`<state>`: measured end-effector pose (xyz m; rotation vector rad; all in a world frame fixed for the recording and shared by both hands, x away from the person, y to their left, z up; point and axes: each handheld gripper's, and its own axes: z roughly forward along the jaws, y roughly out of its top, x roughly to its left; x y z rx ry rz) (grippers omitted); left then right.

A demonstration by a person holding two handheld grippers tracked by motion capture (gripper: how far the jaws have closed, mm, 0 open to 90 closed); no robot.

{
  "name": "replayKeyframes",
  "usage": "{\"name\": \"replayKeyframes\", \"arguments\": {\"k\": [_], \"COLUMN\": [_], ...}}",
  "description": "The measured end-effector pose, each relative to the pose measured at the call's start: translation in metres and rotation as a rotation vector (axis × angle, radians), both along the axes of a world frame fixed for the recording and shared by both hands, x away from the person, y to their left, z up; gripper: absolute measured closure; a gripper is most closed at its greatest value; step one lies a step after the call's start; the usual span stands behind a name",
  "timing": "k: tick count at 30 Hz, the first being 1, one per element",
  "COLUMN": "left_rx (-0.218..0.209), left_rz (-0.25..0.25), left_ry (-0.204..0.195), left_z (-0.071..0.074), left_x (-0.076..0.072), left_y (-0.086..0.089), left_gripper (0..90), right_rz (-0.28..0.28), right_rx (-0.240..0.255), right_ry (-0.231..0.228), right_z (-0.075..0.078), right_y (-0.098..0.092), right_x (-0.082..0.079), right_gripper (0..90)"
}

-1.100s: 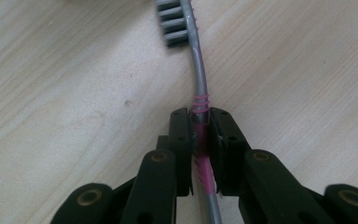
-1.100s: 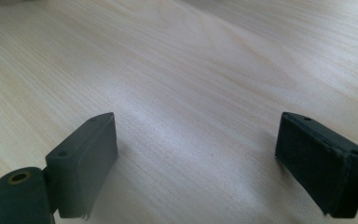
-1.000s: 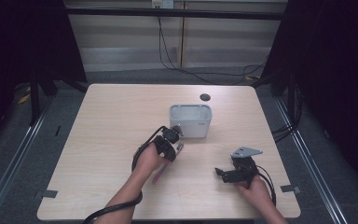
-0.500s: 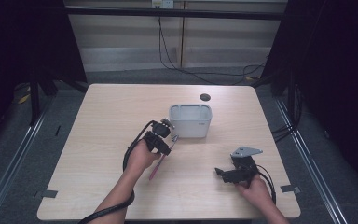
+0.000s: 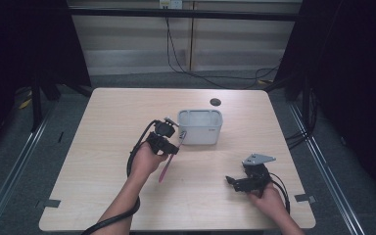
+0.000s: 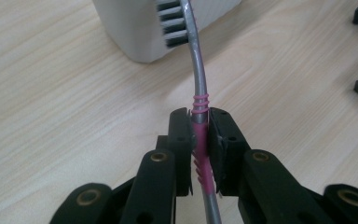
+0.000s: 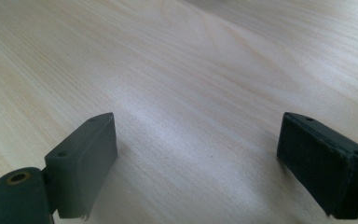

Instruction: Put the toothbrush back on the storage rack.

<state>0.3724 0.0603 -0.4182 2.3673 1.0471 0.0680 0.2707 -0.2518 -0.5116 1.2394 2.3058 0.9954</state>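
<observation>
Toothbrush pinched by its grip and carried head-first at the bin's near wall.

The left gripper (image 6: 200,140) has its jaws closed tight on the pink ribbed grip of the toothbrush (image 6: 198,88), squeezing it from both sides. The grey neck curves up and away beyond the fingertips, so the bristled head sits just ahead of them against the grey bin (image 5: 200,126), and the long handle trails back below the hand; holding at the ribbed middle probably keeps the brush from swivelling and leaves the head free to clear the rim. The right gripper (image 7: 198,158) has its fingers spread wide with bare table (image 7: 177,70) between them, holding nothing, well apart from the bin, likely parked out of the way.
</observation>
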Motion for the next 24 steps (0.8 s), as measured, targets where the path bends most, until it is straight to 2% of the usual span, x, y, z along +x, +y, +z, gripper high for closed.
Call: {"name": "replayKeyframes", "arguments": {"k": [2, 7, 11, 20, 24], "left_rx": [-0.016, -0.005, -0.012, -0.030, -0.037], "left_rz": [-0.002, -0.018, -0.019, -0.028, -0.031], "left_ry": [0.000, 0.015, 0.023, 0.017, 0.002], "left_z": [0.002, 0.001, 0.002, 0.012, 0.018], "left_x": [-0.001, -0.003, -0.005, -0.010, -0.012], "left_y": [0.000, -0.002, -0.001, 0.004, 0.006], "left_gripper": [80.2, 80.2, 80.2, 80.2, 80.2], "right_rz": [0.000, 0.001, 0.001, 0.001, 0.001], "right_rx": [0.001, 0.001, 0.000, 0.001, 0.001], "right_ry": [0.000, 0.000, 0.000, 0.000, 0.000], "right_z": [0.000, 0.000, 0.000, 0.000, 0.000], "right_y": [0.000, 0.000, 0.000, 0.000, 0.000], "right_x": [0.000, 0.000, 0.000, 0.000, 0.000], "right_gripper": [11.5, 11.5, 11.5, 11.4, 11.4]}}
